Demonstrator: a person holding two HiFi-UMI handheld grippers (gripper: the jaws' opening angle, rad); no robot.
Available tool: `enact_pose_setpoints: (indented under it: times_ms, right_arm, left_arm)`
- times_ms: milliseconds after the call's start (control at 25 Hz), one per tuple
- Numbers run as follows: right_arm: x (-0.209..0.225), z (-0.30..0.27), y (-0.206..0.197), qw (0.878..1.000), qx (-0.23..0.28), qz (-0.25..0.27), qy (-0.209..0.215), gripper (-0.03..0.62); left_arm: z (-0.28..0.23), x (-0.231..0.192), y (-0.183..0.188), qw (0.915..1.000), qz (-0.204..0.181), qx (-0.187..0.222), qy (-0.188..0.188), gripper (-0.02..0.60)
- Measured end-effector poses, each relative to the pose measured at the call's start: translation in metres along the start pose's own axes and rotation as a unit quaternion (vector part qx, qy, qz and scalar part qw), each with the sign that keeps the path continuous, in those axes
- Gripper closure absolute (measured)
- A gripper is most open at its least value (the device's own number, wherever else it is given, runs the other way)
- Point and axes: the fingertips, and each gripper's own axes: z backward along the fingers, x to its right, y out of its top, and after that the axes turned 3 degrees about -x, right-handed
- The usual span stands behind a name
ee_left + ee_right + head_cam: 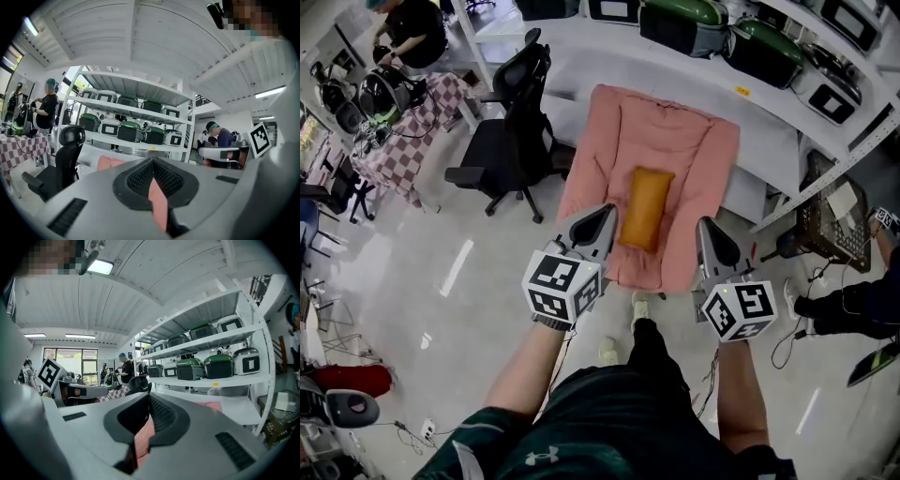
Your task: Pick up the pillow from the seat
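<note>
Both forearms outstretched; left claw [607, 212], right claw [706, 225] clenched, empty, either side of pillow [645, 206].

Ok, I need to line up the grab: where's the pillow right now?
Head view, centre: the orange pillow lies lengthwise on the pink seat cushion, seen between the left gripper and the right gripper.

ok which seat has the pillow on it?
The pink padded seat: the orange pillow lies on it. The black office chair beside it is bare.
</note>
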Motion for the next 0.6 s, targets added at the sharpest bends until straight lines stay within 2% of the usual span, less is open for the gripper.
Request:
enact_pose_setpoints:
  times_ms: [280, 600]
  right_arm:
    - [0.034, -0.071, -0.027, 0.999, -0.031, 0.002, 0.017, 0.591]
    - [0.099, -0.167, -0.068, 0.996, -0.080, -0.005, 0.041, 0.591]
  left_arm:
    - [-0.059, -0.029, -0.008, 0.9998, -0.010, -0.010, 0.013, 0.575]
    - [-0.156, -0.073, -0.020, 0.9994, 0.003, -0.016, 0.031, 0.575]
